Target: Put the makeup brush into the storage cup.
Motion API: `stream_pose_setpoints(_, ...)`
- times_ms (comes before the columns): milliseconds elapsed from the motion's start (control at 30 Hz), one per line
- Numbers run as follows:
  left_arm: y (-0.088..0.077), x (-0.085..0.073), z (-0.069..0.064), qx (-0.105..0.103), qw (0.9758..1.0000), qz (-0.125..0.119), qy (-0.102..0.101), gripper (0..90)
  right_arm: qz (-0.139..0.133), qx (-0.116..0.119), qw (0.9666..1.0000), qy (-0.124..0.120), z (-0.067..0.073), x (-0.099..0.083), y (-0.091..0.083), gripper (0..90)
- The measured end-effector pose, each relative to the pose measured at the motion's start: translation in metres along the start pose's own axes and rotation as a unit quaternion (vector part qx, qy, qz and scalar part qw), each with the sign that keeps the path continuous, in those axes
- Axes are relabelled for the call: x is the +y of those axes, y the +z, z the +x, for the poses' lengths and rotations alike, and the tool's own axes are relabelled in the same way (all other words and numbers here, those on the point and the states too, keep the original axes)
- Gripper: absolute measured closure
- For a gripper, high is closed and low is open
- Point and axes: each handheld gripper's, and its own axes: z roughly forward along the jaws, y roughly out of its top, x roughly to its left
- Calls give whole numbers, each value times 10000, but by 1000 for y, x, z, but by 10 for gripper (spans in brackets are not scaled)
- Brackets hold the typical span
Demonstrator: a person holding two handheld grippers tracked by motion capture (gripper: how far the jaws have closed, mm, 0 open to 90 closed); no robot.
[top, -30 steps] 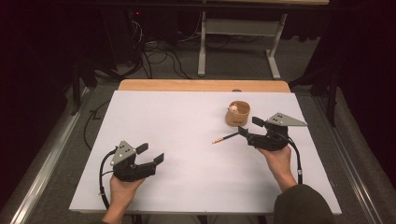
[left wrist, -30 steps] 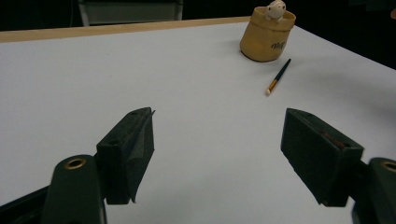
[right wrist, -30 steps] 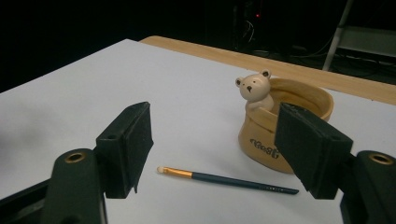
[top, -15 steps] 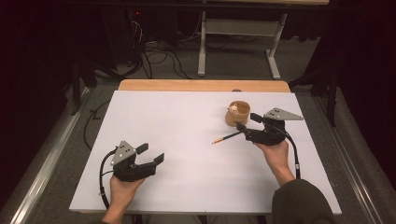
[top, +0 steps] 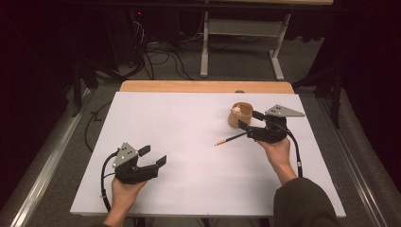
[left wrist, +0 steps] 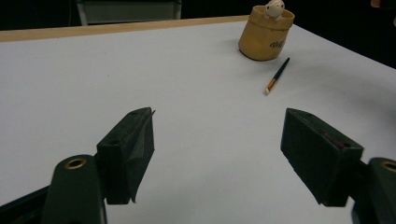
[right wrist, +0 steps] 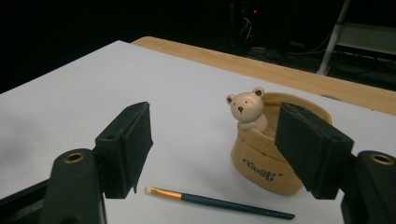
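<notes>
1. The makeup brush [top: 231,139], seen from the high view, lies flat on the white table [top: 189,123], just in front of the right gripper [top: 249,121], with its dark handle end near the lower jaw and its pale tip pointing away, toward the left gripper's side. The right gripper has its jaws apart and holds nothing. A tan bear pot [top: 239,115], with a small bear figure at its rim, stands just beside this gripper, close to its far jaw. The right hand [top: 275,150] holds the gripper from behind. The left gripper [top: 153,156] is well apart from the brush, near the table's front edge, held by the left hand [top: 124,189]; its jaws are wide apart and empty.

2. In the left gripper view, the left gripper [left wrist: 217,135] has both black jaws far apart, with nothing between them but the bare table [left wrist: 93,79]. The brush [left wrist: 277,76] lies far ahead and a little to the right, and the bear pot [left wrist: 266,30] stands just beyond it.

3. In the right gripper view, the right gripper [right wrist: 212,140] is open wide and grips nothing. The brush [right wrist: 219,201] lies on the table [right wrist: 70,107] low between the two jaws, its pale bristle tip near the left jaw. The bear pot [right wrist: 261,158] stands just behind it, partly covered by the right jaw; whether they touch, I cannot tell.
</notes>
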Motion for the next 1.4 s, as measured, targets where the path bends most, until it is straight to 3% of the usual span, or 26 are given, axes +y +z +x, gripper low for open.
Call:
stream_pose_setpoints(767,-1,0,0,3,10000,-12,-2,262,84,-2,10000,-48,0,13,14,284)
stream_pose_setpoints(1167,-1,0,1,31,10000,24,-3,263,354,53,9994,12,-2,16,20,270)
stream_pose_setpoints(1400,-1,0,0,31,10000,37,3,265,699,81,9975,-64,2,26,21,249)
